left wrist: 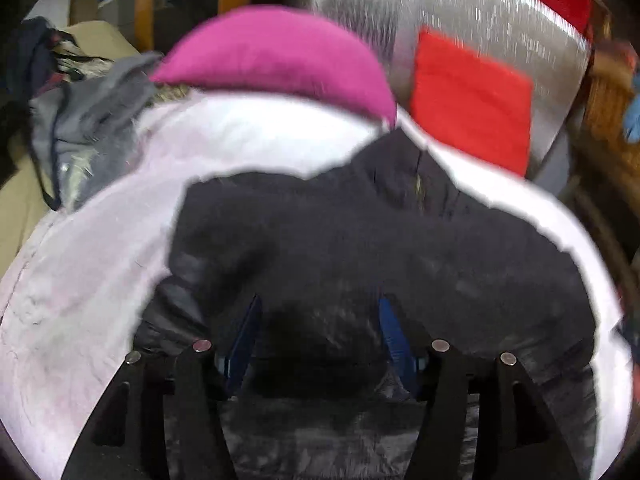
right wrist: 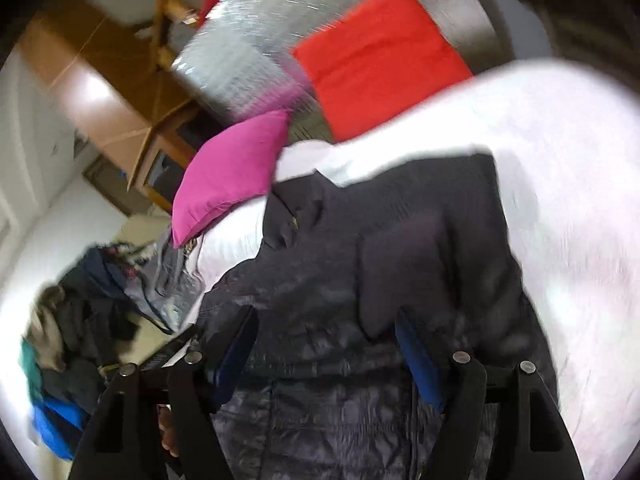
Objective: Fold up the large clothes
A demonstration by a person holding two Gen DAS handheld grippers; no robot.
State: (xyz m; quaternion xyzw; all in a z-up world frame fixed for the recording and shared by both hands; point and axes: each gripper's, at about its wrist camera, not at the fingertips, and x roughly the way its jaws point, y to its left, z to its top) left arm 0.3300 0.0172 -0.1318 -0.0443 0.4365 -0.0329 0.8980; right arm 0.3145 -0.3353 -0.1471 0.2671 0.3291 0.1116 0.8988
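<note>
A dark navy padded jacket point(left wrist: 360, 240) lies on a white sheet point(left wrist: 88, 264). My left gripper point(left wrist: 318, 320) is open, its blue pads point(left wrist: 394, 336) spread wide just over the jacket's near part, with dark fabric bulging between them. In the right wrist view the same jacket point(right wrist: 380, 264) lies partly folded on the white sheet point(right wrist: 560, 184). My right gripper point(right wrist: 328, 344) is open above it, blue pads point(right wrist: 420, 360) apart, gripping nothing. Both views are motion-blurred.
A magenta pillow point(left wrist: 276, 56) and a red pillow point(left wrist: 468, 100) lie at the far end by a silvery headboard point(left wrist: 460, 0). A heap of grey and dark clothes point(left wrist: 84, 120) sits left; it shows in the right wrist view point(right wrist: 80, 320). A wooden cabinet point(right wrist: 112, 92) stands behind.
</note>
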